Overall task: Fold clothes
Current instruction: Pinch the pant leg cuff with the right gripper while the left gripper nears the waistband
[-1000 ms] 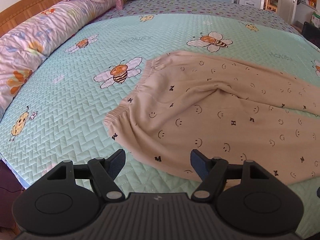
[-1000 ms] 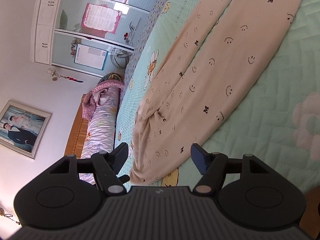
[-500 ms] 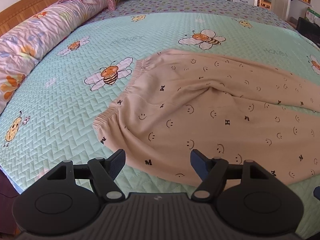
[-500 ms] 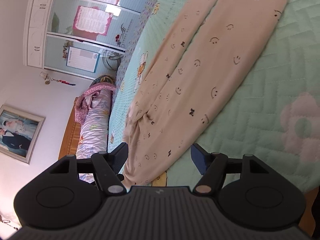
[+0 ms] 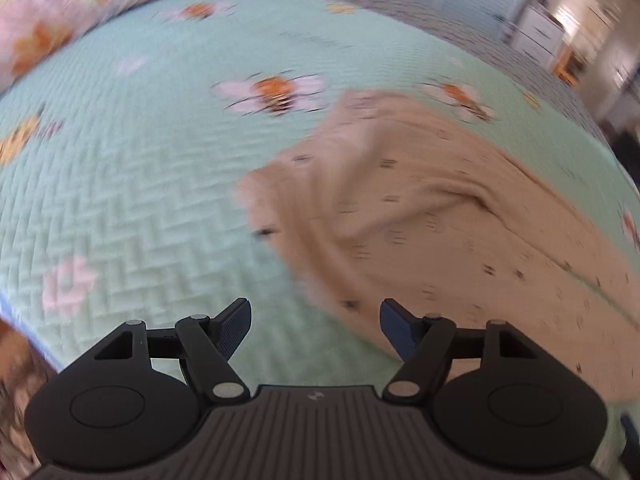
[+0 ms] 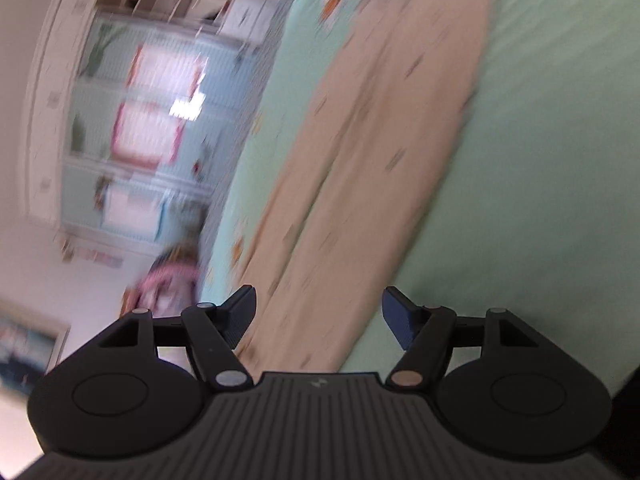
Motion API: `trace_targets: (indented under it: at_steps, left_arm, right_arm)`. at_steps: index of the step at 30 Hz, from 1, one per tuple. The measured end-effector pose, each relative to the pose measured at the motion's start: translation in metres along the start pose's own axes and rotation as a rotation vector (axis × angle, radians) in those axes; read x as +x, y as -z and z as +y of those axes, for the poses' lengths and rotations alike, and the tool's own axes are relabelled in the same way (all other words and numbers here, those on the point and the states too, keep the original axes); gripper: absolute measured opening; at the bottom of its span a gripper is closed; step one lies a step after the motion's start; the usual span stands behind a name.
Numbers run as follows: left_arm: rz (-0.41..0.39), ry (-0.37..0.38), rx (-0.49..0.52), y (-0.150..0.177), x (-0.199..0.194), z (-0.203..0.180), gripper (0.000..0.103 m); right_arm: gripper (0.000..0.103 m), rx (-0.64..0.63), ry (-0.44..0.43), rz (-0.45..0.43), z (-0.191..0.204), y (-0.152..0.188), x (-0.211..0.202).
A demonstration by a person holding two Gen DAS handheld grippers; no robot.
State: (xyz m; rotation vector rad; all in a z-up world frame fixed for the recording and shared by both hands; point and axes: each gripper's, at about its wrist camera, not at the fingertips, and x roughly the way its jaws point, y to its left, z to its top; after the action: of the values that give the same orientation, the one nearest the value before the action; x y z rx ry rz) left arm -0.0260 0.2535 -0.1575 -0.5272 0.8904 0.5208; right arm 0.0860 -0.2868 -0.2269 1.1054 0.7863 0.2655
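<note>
A pair of beige trousers [image 5: 432, 216] printed with small smiley faces lies spread on a mint green quilt [image 5: 132, 200]. Its gathered waistband faces left in the left wrist view, and the legs run off to the right. My left gripper [image 5: 316, 330] hovers open over the near edge of the trousers by the waist, with nothing between its fingers. In the right wrist view the trouser legs [image 6: 360, 152] stretch away up the frame. My right gripper [image 6: 318, 318] hangs open above the near end of the legs and holds nothing. Both views are blurred.
The quilt [image 6: 540, 160] carries bee and flower prints. A long pink floral bolster [image 5: 52, 12] lies along the far left. A white wardrobe with posters [image 6: 132, 120] stands beyond the bed, and a pink bundle [image 6: 168, 284] sits near the headboard. The bed's near edge shows at bottom left [image 5: 16, 320].
Both views have swung and blurred. The left gripper has shifted so the waistband now sits to the right of centre. The right gripper has moved in over the trouser legs. Both stay open.
</note>
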Motion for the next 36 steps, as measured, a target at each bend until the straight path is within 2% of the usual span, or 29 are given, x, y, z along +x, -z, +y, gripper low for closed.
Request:
trace_targets:
  at_steps: [2,7,10,15,18,19,20,21,22,23,31,36]
  left_arm:
    - [0.02,0.016,-0.037,-0.002,0.007,0.009,0.073]
    - [0.072,0.065,-0.118,-0.008,0.025,0.015,0.073]
    - [0.07,0.07,-0.117,-0.01,0.033,0.008,0.073]
    - [0.067,0.075,-0.108,-0.018,0.045,-0.002,0.075]
    - [0.051,0.074,-0.093,-0.022,0.049,-0.008,0.073]
    - [0.043,0.068,-0.084,-0.024,0.05,-0.01,0.068]
    - [0.036,0.054,-0.075,-0.025,0.051,-0.012,0.052]
    - [0.032,0.042,-0.068,-0.026,0.051,-0.014,0.042]
    - [0.031,0.047,-0.07,-0.026,0.05,-0.014,0.019]
    - [0.019,0.058,-0.076,-0.026,0.047,-0.014,0.008]
    - [-0.122,0.123,-0.091,-0.027,-0.001,-0.014,0.006]
    - [-0.118,0.147,-0.117,-0.034,-0.013,-0.014,0.006]
  right_arm:
    - [0.068,0.017,0.028,-0.04,-0.014,-0.015,-0.009]
    - [0.067,0.105,0.016,-0.134,-0.034,-0.041,-0.02]
    - [0.066,0.124,0.027,-0.172,-0.039,-0.053,-0.013]
    - [0.026,0.148,0.091,-0.195,-0.047,-0.066,0.006]
    - [0.019,0.186,0.068,-0.213,-0.055,-0.068,0.013]
    - [0.017,0.191,0.066,-0.216,-0.056,-0.068,0.015]
    - [0.009,0.195,0.069,-0.215,-0.057,-0.068,0.016]
    - [0.01,0.198,0.07,-0.216,-0.058,-0.068,0.016]
    - [0.008,0.197,0.064,-0.22,-0.058,-0.067,0.014]
    - [0.006,0.192,0.059,-0.226,-0.057,-0.066,0.011]
    - [0.004,0.078,0.009,-0.27,-0.029,-0.061,-0.019]
    - [0.004,0.095,0.028,-0.279,-0.013,-0.061,-0.027]
